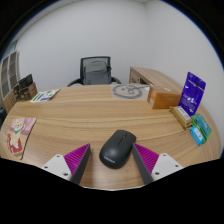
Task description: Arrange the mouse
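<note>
A black computer mouse (116, 149) lies on the wooden table (90, 115), between my two fingers near the table's front edge. My gripper (112, 158) is open; the magenta pads (76, 157) stand on either side of the mouse with a small gap at each side. The mouse rests on the table on its own.
A black office chair (95, 70) stands behind the table. A round white object (130, 91) and a wooden box (166, 97) sit at the back right. A purple box (194, 90) and small packets (199, 128) lie right. Leaflets (18, 131) and papers (43, 96) lie left.
</note>
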Motion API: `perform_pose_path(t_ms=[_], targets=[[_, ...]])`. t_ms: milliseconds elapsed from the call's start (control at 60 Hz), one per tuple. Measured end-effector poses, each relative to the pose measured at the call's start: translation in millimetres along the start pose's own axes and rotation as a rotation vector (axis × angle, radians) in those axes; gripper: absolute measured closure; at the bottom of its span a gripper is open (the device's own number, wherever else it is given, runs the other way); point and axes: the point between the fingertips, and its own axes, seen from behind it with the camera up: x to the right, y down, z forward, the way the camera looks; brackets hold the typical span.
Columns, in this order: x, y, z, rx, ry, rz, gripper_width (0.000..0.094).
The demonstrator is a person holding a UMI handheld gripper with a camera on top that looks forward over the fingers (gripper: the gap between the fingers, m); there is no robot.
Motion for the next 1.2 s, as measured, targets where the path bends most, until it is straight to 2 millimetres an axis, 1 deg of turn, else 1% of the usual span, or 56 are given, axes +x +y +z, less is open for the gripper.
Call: perform_pose_path(t_ms=[217, 400, 450, 517, 567, 683, 717, 800, 917, 933, 950, 1000, 1050, 1100, 1133, 1167, 1200], targets=[[-12, -14, 21, 0.000, -0.017, -0.017, 0.0062], [-23, -21, 31, -0.005, -0.039, -0.013, 0.0066], [-24, -22, 33, -0.004, -0.041, -0.011, 0.0085], [-24, -24, 34, -0.002, -0.039, -0.009, 0.0142], [-24, -24, 36, -0.003, -0.038, -0.010, 0.0205], [-21, -24, 38, 0.002, -0.027, -0.009, 0.0431], [-21, -24, 38, 0.003, -0.029, -0.005, 0.0433], [-22, -24, 39, -0.004, -0.033, -0.014, 0.0480], [-20, -26, 38, -0.013, -0.037, -0.008, 0.0582], [-20, -26, 37, -0.014, -0.034, -0.004, 0.0585], [-19, -27, 37, -0.014, -0.030, -0.001, 0.0612], [-20, -29, 33, -0.021, -0.029, -0.002, 0.0621], [-23, -39, 25, -0.007, -0.030, 0.003, 0.0622], [-27, -56, 11, 0.015, -0.024, -0.017, 0.0622], [-33, -71, -1, 0.037, -0.020, -0.035, 0.0621], [-41, -90, -13, 0.066, -0.024, -0.024, 0.0622], [-56, -104, -24, 0.073, -0.046, -0.014, 0.0622]])
